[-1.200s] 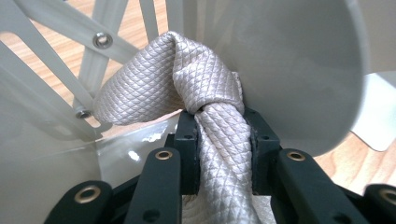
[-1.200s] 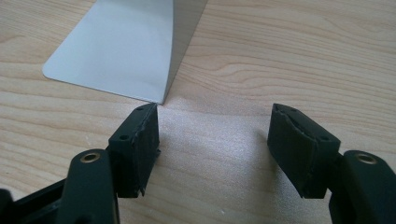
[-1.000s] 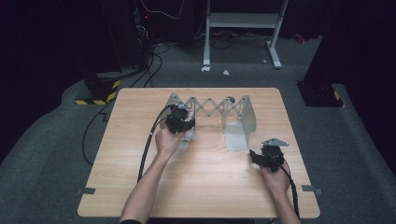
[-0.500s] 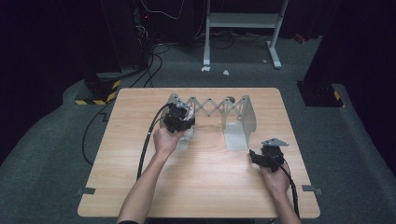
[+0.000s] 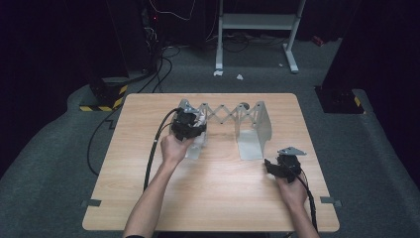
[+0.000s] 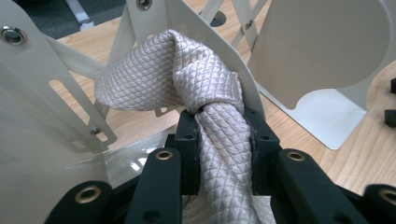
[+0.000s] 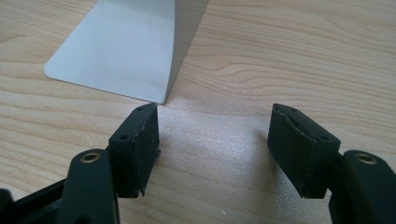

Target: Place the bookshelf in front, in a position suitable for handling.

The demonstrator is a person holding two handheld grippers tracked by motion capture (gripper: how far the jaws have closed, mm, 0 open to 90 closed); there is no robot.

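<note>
Left gripper (image 6: 223,140) is pinching the knotted cream necktie (image 6: 187,79) against the expanding metal rack (image 5: 225,116); likely draping it. Right gripper (image 7: 215,140) is idling, jaws spread, beside the rack's right foot plate (image 7: 116,46). Next move probably needs a release without dislodging the cloth.

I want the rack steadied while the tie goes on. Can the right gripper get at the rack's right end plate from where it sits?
Probably yes. The right gripper is open and holds nothing, with the end plate's foot just beyond its jaws and bare table around it. The left gripper grips the tie farther off.
</note>
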